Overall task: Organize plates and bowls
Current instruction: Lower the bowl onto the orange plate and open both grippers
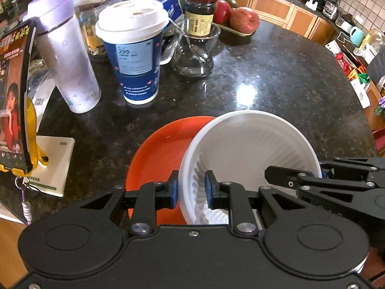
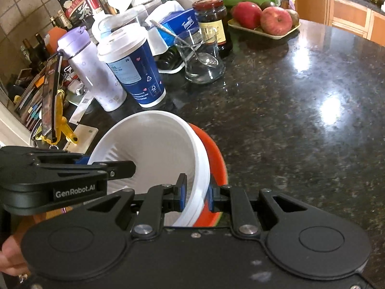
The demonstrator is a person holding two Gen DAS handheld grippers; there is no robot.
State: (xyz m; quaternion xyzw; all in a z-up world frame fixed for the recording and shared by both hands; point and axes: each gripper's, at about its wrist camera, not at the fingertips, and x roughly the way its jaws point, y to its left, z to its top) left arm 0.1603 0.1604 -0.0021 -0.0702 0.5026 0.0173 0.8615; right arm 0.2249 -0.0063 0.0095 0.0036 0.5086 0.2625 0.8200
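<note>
A white ribbed plastic bowl (image 1: 247,149) sits tilted over an orange plate (image 1: 158,154) on the black granite counter. My left gripper (image 1: 191,190) is shut on the bowl's left rim, one pad outside and one inside. My right gripper (image 2: 196,195) is shut on the bowl's right rim (image 2: 199,168), with the orange plate (image 2: 214,163) just behind its outer pad. The right gripper also shows in the left wrist view (image 1: 320,175), and the left gripper shows in the right wrist view (image 2: 91,161).
Behind the bowl stand a blue paper cup (image 1: 134,57), a lilac bottle (image 1: 65,55), a glass with a spoon (image 1: 195,53), a dark jar (image 1: 201,14) and a tray of apples (image 1: 240,21). A phone on a yellow stand (image 1: 16,101) is at left.
</note>
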